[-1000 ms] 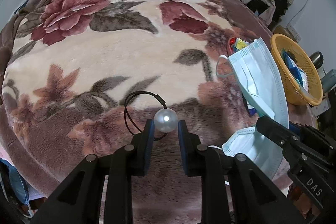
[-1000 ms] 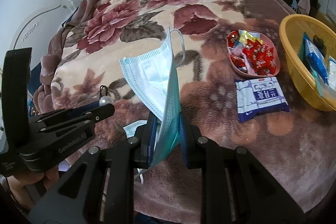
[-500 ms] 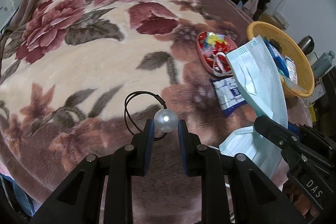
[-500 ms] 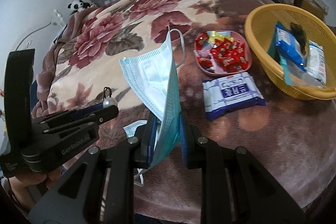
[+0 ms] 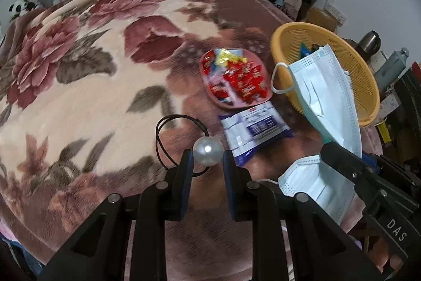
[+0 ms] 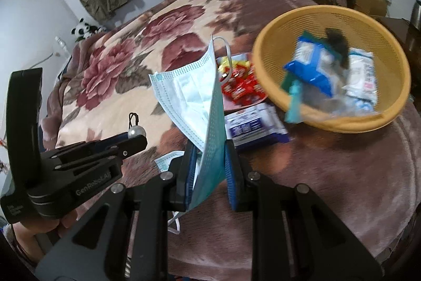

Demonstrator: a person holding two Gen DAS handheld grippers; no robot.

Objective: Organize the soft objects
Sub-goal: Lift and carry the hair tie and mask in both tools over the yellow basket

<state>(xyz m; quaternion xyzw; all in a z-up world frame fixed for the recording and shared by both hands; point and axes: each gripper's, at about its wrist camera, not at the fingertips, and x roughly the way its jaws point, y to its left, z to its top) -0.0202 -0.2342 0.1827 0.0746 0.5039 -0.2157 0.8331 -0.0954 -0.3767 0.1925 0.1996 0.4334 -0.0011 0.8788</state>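
My left gripper [image 5: 208, 158] is shut on a pearl bead hair tie [image 5: 208, 151], whose black elastic loop [image 5: 164, 138] hangs out to the left above the floral blanket. My right gripper [image 6: 210, 153] is shut on a light blue face mask [image 6: 194, 102] that stands up from the jaws, one ear loop at its top. In the left wrist view that face mask [image 5: 325, 94] hangs in front of the yellow basket [image 5: 350, 54]. In the right wrist view the left gripper [image 6: 135, 136] with the pearl [image 6: 136, 132] sits at the left.
The yellow basket [image 6: 394, 86] holds several packets. A pink dish [image 5: 238, 104] of wrapped candies sits left of it, and a blue-white tissue pack [image 5: 254, 131] lies in front. The floral blanket [image 5: 79, 86] covers the table. Clothes and furniture stand behind.
Both grippers have moved to the right over the blanket with their loads; the candy dish, tissue pack and basket have come closer and more central. Grips unchanged.
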